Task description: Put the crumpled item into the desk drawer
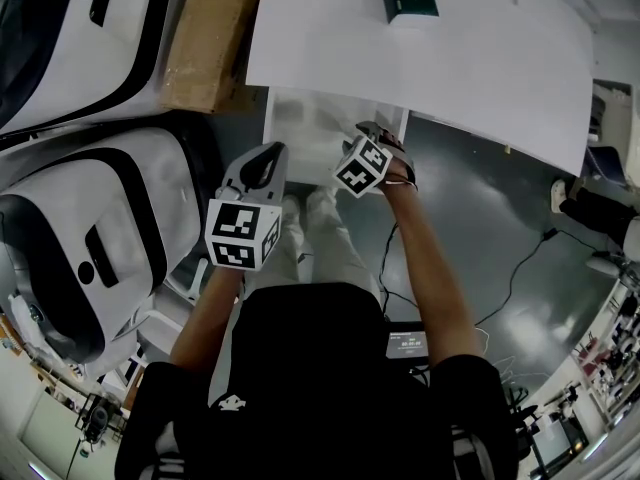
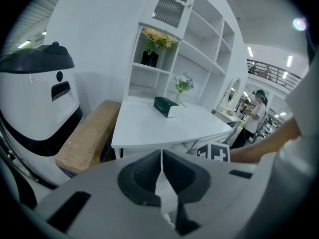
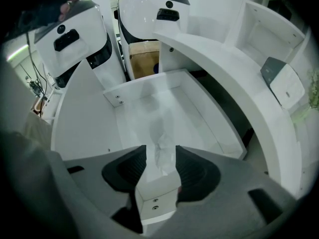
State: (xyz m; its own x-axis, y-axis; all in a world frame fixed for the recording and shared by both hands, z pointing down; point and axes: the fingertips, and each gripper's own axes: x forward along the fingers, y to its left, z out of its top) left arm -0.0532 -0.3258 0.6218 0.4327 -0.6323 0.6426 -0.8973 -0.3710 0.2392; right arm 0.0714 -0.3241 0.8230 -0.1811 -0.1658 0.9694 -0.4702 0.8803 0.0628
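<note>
One white surface (image 1: pixel 420 58) is seen above the drawer (image 3: pixel 199 121), which is pulled open. The right tool (image 3: pixel 160 158) is pointed steeply down over the drawer, its jaws wide apart and pressing on nothing. The left tool (image 2: pixel 162 158) is held beside the drawer, jaws together and empty. The crumpled item (image 3: pixel 162 142), pale and paper-like, appears to lie inside the drawer, framed between the right jaws but untouched. It is judged light, soft and easily squashed, so a gentle pinch across its bulk would be enough.
</note>
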